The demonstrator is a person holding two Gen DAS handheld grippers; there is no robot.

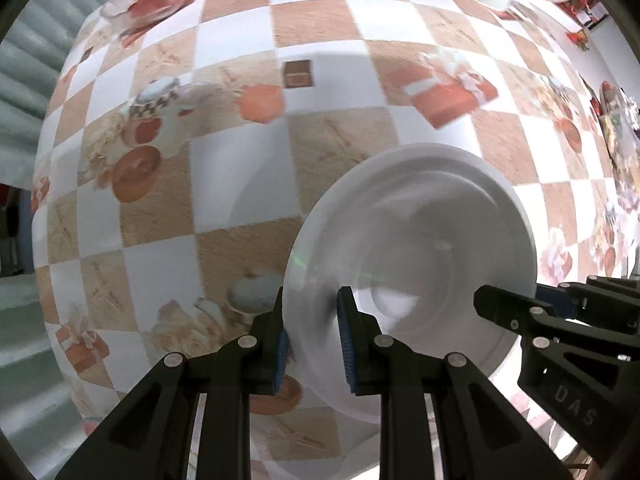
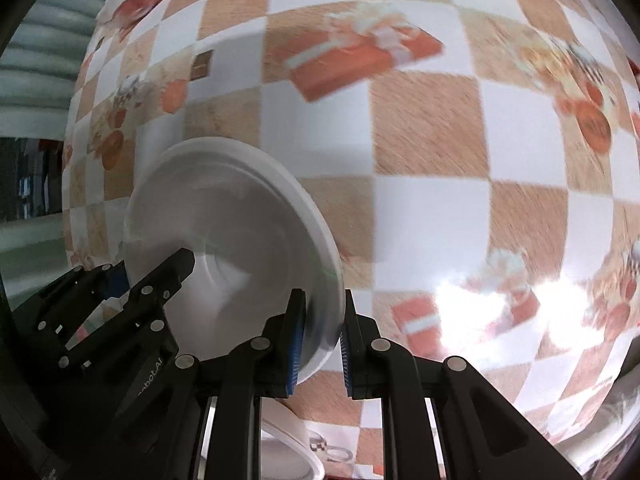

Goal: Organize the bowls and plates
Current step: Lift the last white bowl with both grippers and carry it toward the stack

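Fingers of both grippers pinch opposite edges of one white bowl (image 1: 412,264), held clear above a table spread with a checked gift-print cloth (image 1: 240,160); the left gripper (image 1: 312,344) has its blue pads (image 1: 345,344) closed across the bowl's near rim, one pad outside the wall and one inside, while the right gripper (image 2: 322,344) clamps the rim on the far side, its own blue pads (image 2: 297,344) pressed to either face of the lip; each tool shows in the other's camera, the right one reaching in at the edge of the left view and the left one at the lower left of the right view. Both grippers point steeply down at the cloth, and the bowl casts a soft shadow on the squares beneath it, so it appears to be carried rather than resting; blur on the pattern suggests the pair is travelling across the table. The step in hand looks like the two-handed transfer of this bowl toward its place; more white ware (image 2: 296,448), a rounded rim, shows below the fingers near the bottom of the right view, though whether it is the destination cannot be told. The next move calls for both hands to keep level together, bring the bowl over its spot, lower it squarely, then release both sides at once; uneven release could tip it.
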